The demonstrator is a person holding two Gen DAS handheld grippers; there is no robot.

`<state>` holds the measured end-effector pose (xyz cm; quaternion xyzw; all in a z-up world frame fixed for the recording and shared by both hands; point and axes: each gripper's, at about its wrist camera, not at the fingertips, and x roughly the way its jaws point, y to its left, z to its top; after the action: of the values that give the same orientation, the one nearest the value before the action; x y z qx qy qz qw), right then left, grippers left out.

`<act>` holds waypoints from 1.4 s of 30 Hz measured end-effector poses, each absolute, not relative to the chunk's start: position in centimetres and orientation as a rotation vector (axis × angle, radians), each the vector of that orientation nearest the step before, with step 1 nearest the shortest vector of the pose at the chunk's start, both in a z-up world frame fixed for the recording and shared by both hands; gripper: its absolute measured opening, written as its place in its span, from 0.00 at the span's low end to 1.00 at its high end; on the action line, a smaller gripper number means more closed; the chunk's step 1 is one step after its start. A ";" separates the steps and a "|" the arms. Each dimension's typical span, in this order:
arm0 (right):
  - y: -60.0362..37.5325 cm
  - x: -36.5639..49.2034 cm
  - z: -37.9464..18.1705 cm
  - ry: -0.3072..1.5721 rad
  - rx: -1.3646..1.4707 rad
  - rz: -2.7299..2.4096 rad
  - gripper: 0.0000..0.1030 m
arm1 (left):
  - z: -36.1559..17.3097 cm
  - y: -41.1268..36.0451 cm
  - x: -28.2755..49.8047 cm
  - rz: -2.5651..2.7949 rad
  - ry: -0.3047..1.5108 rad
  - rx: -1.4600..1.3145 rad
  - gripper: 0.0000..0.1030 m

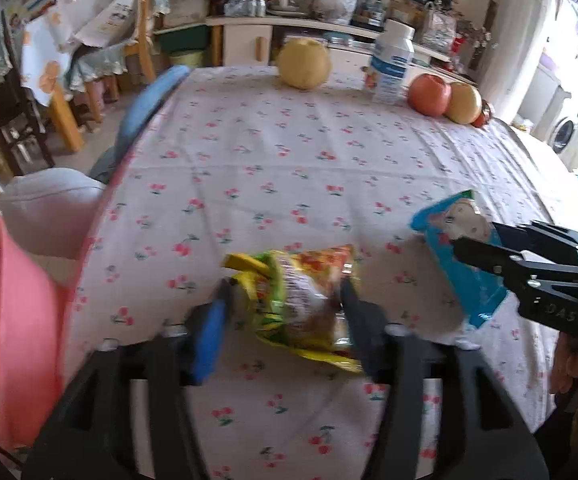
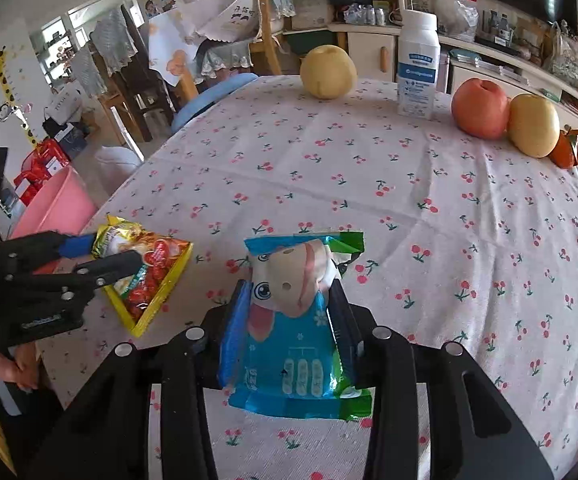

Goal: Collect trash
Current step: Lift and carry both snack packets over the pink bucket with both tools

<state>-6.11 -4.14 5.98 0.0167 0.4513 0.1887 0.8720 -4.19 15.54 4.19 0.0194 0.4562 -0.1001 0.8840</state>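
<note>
With pink bin (image 2: 59, 204) beside table | L claw (image 1: 285, 300) open round snack bag (image 1: 305, 300) | R claw (image 2: 289, 300) grips blue wrapper (image 2: 293, 344)

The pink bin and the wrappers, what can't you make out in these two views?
- Pink bin: left wrist view cuts it at the edge; in the right wrist view the left gripper hides its lower part. Its inside is unseen.
- Yellow-green snack wrapper: motion blur smears its print.
- Blue wrapper: lettering too small.
- White bottle: label text too small.
</note>
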 end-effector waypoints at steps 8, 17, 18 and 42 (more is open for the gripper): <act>-4.4 -6.3 6.1 0.934 0.015 0.381 0.80 | 3.2 12.9 -4.4 -0.249 0.965 0.231 0.85; -3.2 -6.0 4.4 0.971 -0.064 0.375 0.81 | 2.6 12.3 -3.4 -0.235 0.965 0.209 0.64; -3.2 -5.9 4.3 0.973 -0.068 0.372 0.81 | 2.6 12.2 -3.3 -0.237 0.966 0.197 0.62; -3.3 -6.8 3.9 0.909 -0.123 0.313 0.44 | 5.7 14.8 -5.2 -0.168 0.836 0.070 0.48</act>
<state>-6.81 -3.33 3.89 -0.0592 0.4371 0.1505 0.8848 -5.18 14.84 5.73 0.0339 0.4053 -0.0812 0.9099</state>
